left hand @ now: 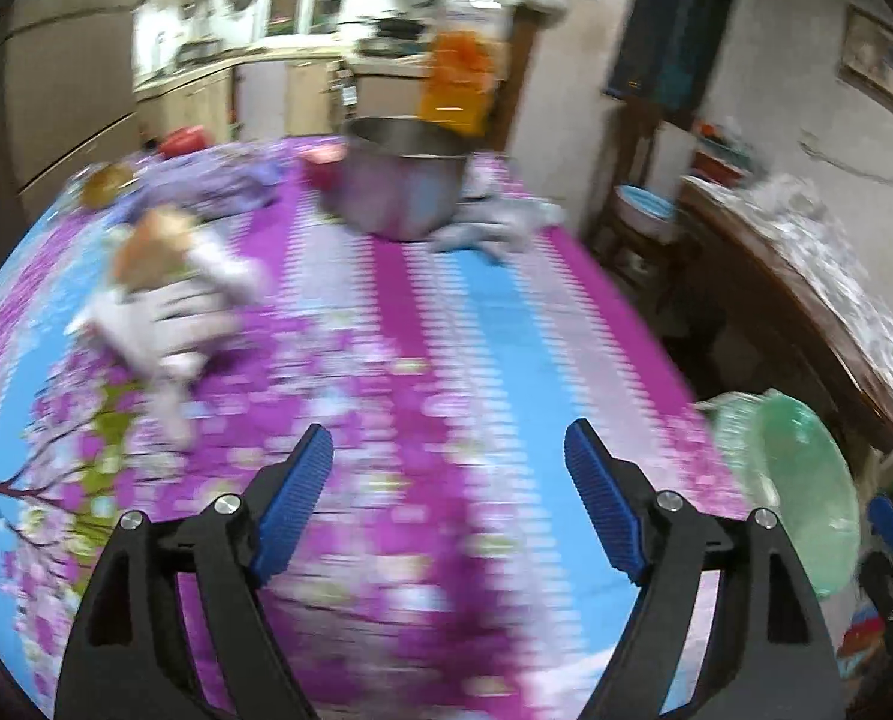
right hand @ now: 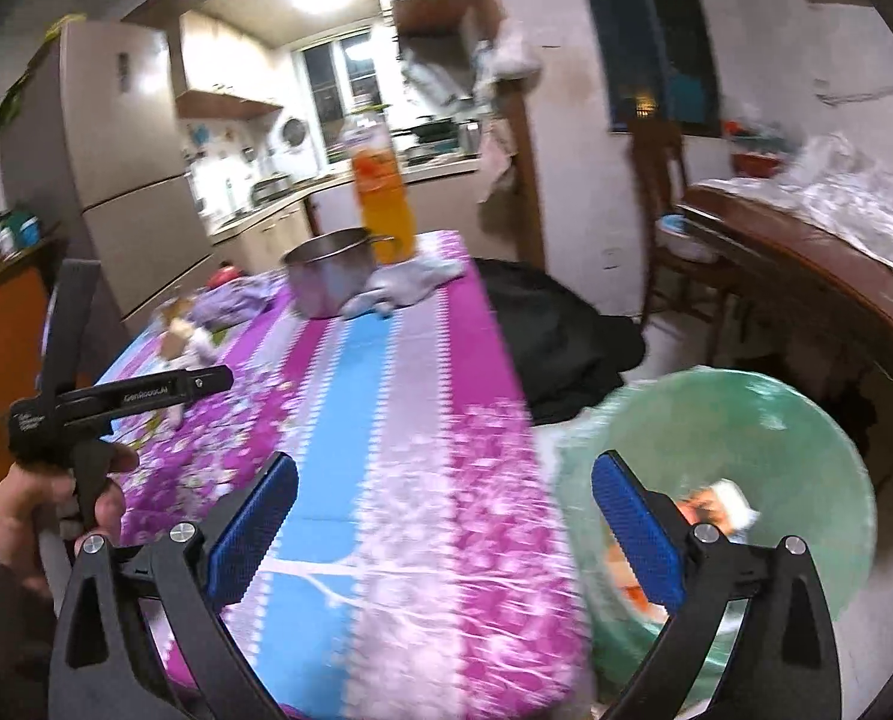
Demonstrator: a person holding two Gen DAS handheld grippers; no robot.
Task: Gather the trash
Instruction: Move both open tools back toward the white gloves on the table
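A crumpled white and brown wrapper point(left hand: 164, 294) lies on the left part of the flowered purple and blue tablecloth point(left hand: 476, 330); the right wrist view shows the wrapper point(right hand: 185, 336) too. My left gripper point(left hand: 447, 435) hangs open over the cloth, nothing between its blue pads, the wrapper ahead to its left. My right gripper point(right hand: 446, 462) is open and empty over the table's right edge. Beside that edge stands a green bin point(right hand: 746, 420) with orange and white trash point(right hand: 716, 504) inside. The bin point(left hand: 806, 498) also shows in the left wrist view. A hand point(right hand: 20, 516) holds the left tool.
At the far end stand a steel pot point(left hand: 398, 180), an orange drink bottle point(left hand: 458, 78), a grey cloth point(left hand: 494, 222) and a purple cloth point(left hand: 206, 186). A black bag point(right hand: 554, 336) lies on the floor to the right. A wooden table point(right hand: 806, 276) stands further right.
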